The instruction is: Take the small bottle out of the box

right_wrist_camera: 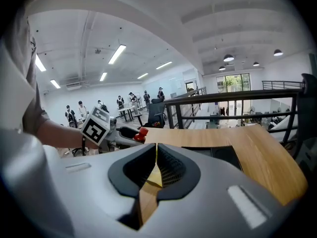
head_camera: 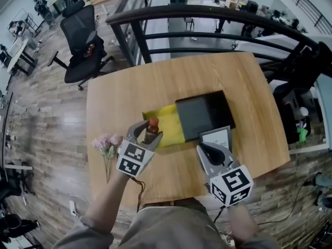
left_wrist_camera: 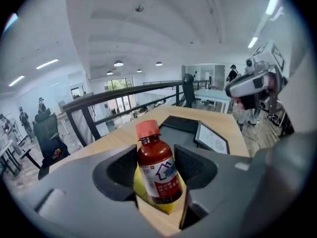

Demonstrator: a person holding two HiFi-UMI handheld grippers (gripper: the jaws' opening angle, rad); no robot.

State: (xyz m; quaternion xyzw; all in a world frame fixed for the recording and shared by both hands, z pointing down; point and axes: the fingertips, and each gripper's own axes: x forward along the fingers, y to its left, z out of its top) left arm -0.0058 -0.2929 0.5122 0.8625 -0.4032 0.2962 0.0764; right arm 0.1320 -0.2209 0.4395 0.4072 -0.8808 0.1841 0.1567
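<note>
A small bottle with dark red liquid, a red cap and a white label stands upright at the left end of the yellow box tray. My left gripper is shut on the bottle, with a pad pressing on each side of its body. The left gripper has yellow tray showing under it. A dark sleeve covers the tray's right half. My right gripper hovers near the table's front edge, shut and empty. From the right gripper the red cap shows at the left.
A framed white card lies beside the dark sleeve, just ahead of my right gripper. Pink flowers lie at the table's left edge. A black railing runs behind the wooden table, with an office chair beyond.
</note>
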